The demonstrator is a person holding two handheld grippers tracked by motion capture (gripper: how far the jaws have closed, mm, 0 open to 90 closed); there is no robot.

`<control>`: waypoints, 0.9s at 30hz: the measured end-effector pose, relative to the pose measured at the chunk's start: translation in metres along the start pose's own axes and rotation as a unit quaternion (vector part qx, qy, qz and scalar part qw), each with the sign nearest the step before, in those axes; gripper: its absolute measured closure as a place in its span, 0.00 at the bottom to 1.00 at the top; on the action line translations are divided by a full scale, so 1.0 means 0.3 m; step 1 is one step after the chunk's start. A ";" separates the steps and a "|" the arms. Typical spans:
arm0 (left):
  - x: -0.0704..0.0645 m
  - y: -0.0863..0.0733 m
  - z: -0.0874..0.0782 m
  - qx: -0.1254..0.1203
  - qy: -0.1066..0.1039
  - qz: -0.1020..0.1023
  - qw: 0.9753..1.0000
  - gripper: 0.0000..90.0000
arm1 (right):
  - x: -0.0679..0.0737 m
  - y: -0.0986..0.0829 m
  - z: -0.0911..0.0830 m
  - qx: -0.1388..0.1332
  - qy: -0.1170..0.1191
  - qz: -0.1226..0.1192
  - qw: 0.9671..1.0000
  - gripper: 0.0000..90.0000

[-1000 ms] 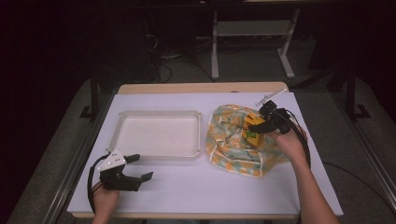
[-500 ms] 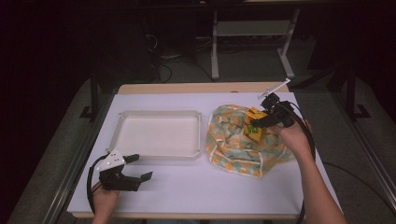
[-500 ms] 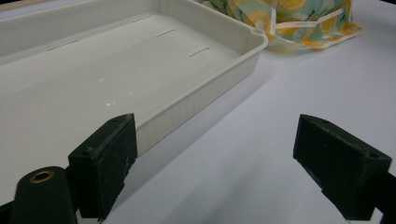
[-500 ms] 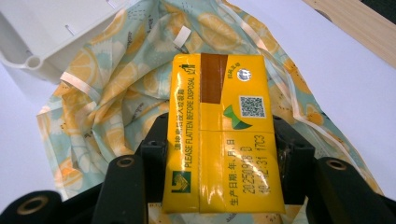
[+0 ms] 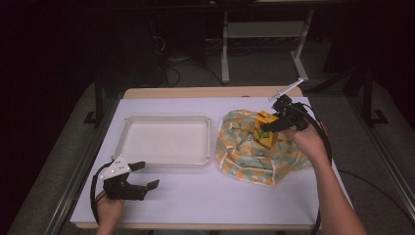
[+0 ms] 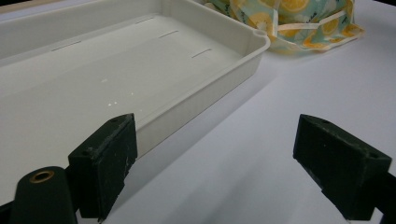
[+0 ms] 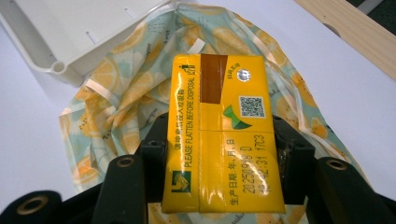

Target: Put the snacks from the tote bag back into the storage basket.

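The right gripper (image 5: 266,128) is clamped on a yellow carton (image 7: 222,135), holding it just above the lemon-print cloth bag (image 5: 244,149) at the right of the white table (image 5: 205,196). The left gripper (image 5: 142,175) hovers with its 2 jaws spread wide, empty, just beside the near rim of the white tray (image 5: 166,160)

Glossy yellow paperboard carton (image 7: 223,135); soft printed cloth bag (image 5: 254,147); smooth matt white plastic tray (image 5: 166,142).
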State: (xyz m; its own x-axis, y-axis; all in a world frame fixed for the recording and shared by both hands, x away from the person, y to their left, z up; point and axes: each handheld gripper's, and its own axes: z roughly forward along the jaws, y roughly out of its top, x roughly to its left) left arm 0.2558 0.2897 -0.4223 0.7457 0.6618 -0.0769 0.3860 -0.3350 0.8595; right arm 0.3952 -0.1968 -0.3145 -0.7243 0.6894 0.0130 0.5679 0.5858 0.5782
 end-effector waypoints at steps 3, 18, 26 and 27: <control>0.000 0.000 -0.001 0.001 0.000 -0.001 1.000 0.15 | 0.006 0.008 -0.007 -0.001 0.002 -0.002 1.000 0.54; 0.002 -0.001 -0.005 -0.003 0.002 -0.001 1.000 0.15 | 0.036 0.065 -0.040 -0.012 0.018 -0.019 1.000 0.54; 0.003 -0.001 -0.006 -0.003 0.002 0.000 1.000 0.15 | 0.052 0.094 -0.051 -0.011 0.021 -0.031 0.999 0.54; 0.003 -0.001 -0.006 -0.004 0.002 -0.001 1.000 0.15 | 0.056 0.100 -0.052 -0.013 0.022 -0.034 0.999 0.54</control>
State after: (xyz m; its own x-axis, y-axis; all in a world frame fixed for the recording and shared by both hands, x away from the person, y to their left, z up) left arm 0.2553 0.2916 -0.4219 0.7421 0.6659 -0.0765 0.3831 -0.3277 0.8636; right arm 0.3941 -0.1744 -0.2843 -0.7779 0.6283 0.0081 0.5062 0.6189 0.6006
